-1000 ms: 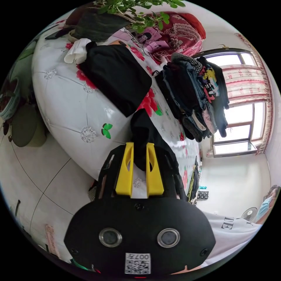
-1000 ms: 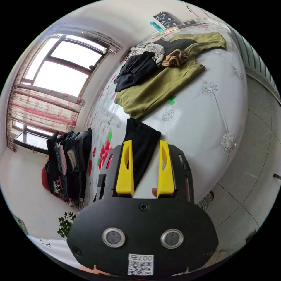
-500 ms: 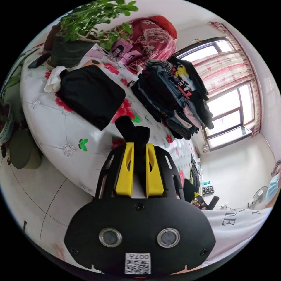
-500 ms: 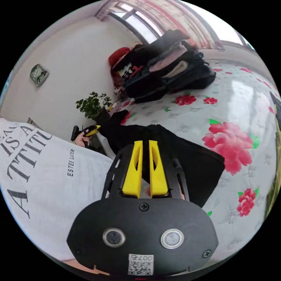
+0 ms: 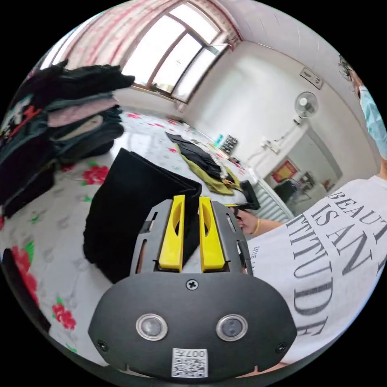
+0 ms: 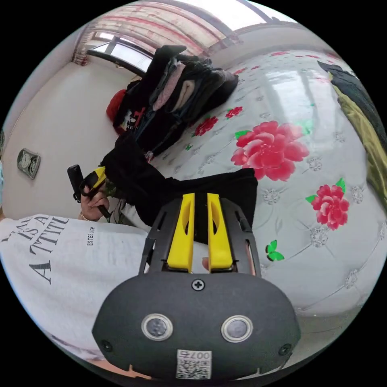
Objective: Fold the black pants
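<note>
Both grippers (image 5: 189,198) (image 6: 200,196) clamped on black pants (image 5: 129,209), stretched lengthwise between them.

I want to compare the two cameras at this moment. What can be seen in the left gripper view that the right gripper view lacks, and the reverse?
Left gripper view: a wall fan and a radiator beyond the bed.

Right gripper view: a wall clock and a green butterfly print on the bedcover.

Both: the black pants, each gripper, left gripper and right gripper, with its jaws closed on them, the stack of folded clothes, the olive garment and the window.
</note>
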Action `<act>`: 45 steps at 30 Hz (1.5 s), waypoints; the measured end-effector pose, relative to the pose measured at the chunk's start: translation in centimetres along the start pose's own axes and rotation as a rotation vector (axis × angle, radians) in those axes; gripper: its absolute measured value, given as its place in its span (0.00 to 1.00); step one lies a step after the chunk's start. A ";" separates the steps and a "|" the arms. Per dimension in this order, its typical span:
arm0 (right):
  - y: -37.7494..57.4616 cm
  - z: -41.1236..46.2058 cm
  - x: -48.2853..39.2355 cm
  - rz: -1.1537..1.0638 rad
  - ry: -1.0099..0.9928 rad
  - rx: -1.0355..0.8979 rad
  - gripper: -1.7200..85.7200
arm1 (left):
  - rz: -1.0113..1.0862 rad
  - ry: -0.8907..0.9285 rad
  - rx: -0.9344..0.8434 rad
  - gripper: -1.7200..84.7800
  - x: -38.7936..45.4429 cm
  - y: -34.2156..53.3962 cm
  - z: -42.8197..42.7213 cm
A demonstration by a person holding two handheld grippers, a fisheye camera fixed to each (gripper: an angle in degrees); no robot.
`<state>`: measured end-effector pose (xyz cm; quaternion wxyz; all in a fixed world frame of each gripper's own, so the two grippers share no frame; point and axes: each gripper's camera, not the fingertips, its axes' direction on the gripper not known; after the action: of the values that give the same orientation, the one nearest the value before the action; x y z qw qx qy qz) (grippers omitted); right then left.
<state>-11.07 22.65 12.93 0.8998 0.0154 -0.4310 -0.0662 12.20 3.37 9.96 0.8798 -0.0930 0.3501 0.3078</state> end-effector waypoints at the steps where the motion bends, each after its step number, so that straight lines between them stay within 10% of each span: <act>1: 0.2 -0.6 0.4 0.026 0.009 0.021 0.09 | -0.023 0.093 -0.058 0.10 -0.3 -0.5 2.7; 19: -2.9 2.2 1.6 0.031 -0.027 -0.208 0.13 | -0.581 -0.249 -0.141 0.12 -10.5 10.1 -2.2; 29: -2.5 1.8 -1.4 -0.184 -0.045 -0.370 0.09 | -0.603 -0.213 -0.209 0.15 -12.1 9.9 -0.6; 37: -1.0 -3.7 3.5 0.105 0.090 -0.143 0.12 | -0.531 -0.111 -0.319 0.18 -12.8 9.3 1.8; 45: -1.9 -0.8 5.5 0.169 0.001 -0.313 0.09 | -0.495 -0.090 -0.360 0.09 -12.9 8.5 4.0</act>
<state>-7.23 20.00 16.53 0.8938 -0.1613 -0.4147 -0.0566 1.91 5.49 22.04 0.9121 -0.3160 0.2172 0.1449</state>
